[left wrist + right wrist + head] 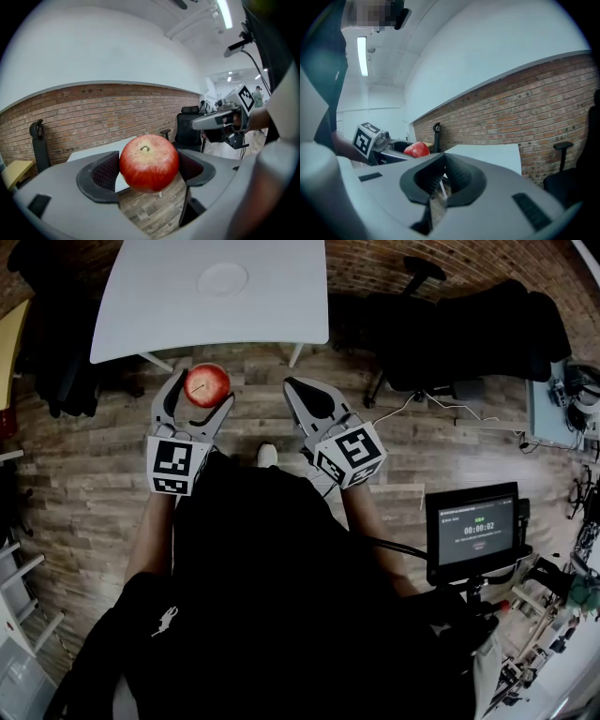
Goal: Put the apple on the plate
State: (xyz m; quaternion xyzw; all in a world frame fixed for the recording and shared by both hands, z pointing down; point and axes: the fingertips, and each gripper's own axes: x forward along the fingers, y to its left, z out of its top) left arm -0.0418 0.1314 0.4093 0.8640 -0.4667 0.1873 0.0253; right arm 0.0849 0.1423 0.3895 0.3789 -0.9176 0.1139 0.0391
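Got the apple (207, 384) pinched between the jaws of my left tool (201, 396), hanging over the floor just short of the worktop (141, 315). The plate (223, 278) sits straight ahead, well apart, toward the far side. My right tool (292, 386) is closed up and empty.

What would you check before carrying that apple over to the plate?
1. Apple clamped between the left claw's jaws: ok.
2. Pads touching both sides of the apple: ok.
3. Plate bare, on the white table: ok.
4. Right claw shut, empty, off to the side: ok.
5. Apple above the plate: not ok; it hangs over the floor, short of the table's edge.
6. Grip firm enough for the carry: cannot tell.
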